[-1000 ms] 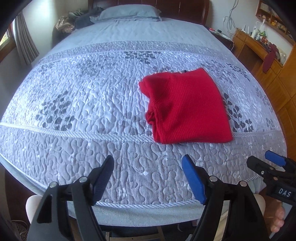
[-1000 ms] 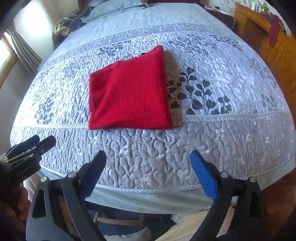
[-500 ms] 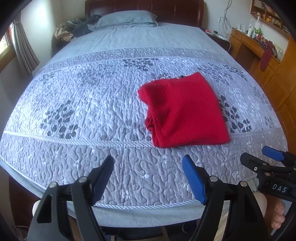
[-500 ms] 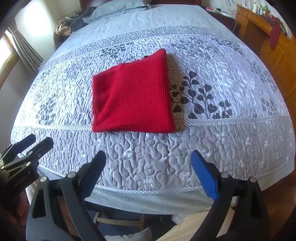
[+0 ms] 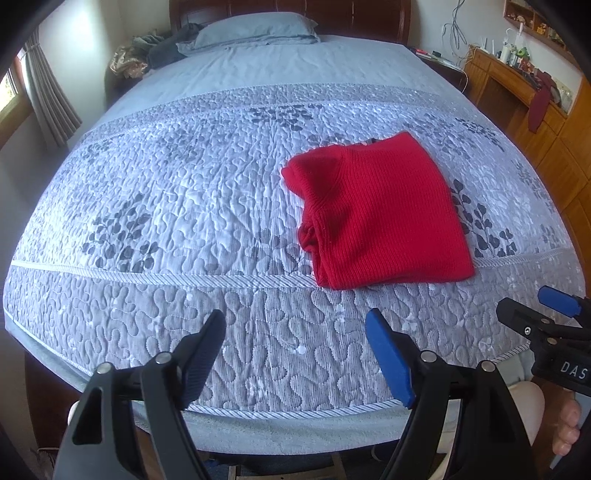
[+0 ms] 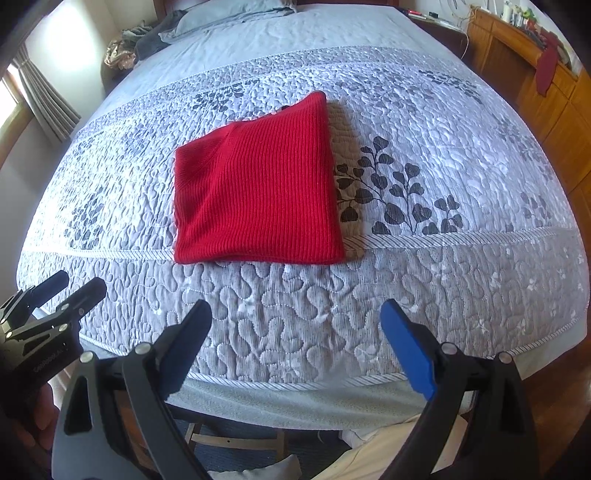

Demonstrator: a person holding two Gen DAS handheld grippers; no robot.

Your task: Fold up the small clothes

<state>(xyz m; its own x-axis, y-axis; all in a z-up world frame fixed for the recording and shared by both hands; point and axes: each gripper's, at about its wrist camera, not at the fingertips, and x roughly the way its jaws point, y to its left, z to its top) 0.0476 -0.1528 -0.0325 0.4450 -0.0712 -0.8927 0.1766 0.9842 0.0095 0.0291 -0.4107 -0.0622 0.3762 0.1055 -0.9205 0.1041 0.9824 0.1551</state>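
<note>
Red knit garment (image 5: 380,214) found lying on the quilted bedspread (image 5: 184,206), toward the near, foot end of the bed and right of centre in the left view; folded to a compact, roughly square packet. Right and near edges fairly straight; left edge bulkier, with layers bunched and a rolled lump showing. A dark speck noted at the far edge, possibly a label, too small to tell. Left gripper (image 5: 295,354) held above the foot of the bed, jaws spread wide, nothing between them. Right gripper (image 6: 295,343) likewise gaping and empty, held off at the near edge. Both well apart from the garment, neither touching cloth. Judged: folding of this piece essentially complete, packet set down and released. Possibly left: tidying the bunched left edge. No unfolded small clothes seen on the bedspread; a heap of dark fabric (image 5: 166,48) beside the pillow (image 5: 255,26) at the far end, nature unclear. Whether further items remained: not determinable.
</note>
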